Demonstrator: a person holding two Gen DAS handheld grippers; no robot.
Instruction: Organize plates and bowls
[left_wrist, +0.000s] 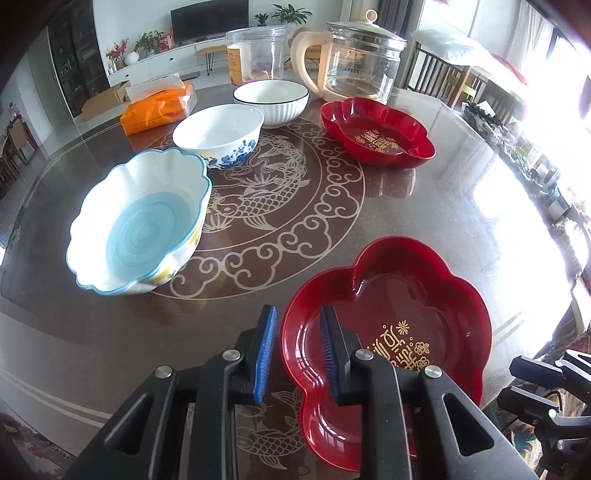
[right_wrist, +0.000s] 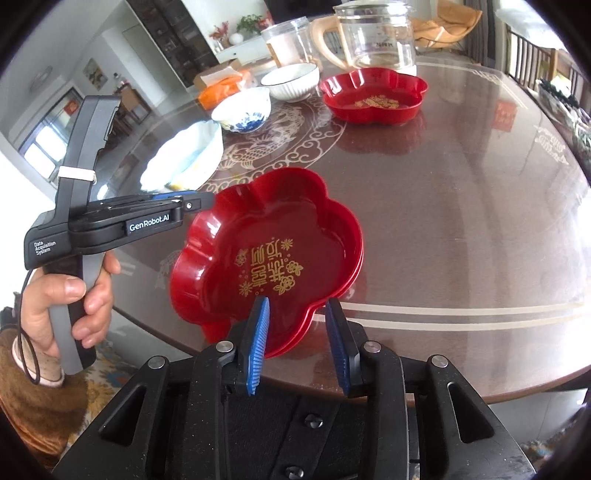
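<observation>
Near the tabletop edge, two red flower-shaped plates are sitting nested; the left gripper is pinching their rim, while the right gripper fingers are standing spread, gripping nothing. The third red plate, scalloped blue bowl, blue-floral bowl and black-rimmed ribbed bowl are sitting unstacked.

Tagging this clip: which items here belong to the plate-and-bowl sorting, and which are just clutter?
Job:
near red flower-shaped plates, apparently stacked
far red plate
blue scalloped bowl
blue-floral bowl
white ribbed bowl

Lying about:
glass kettle
plastic jar
orange tissue pack
</observation>
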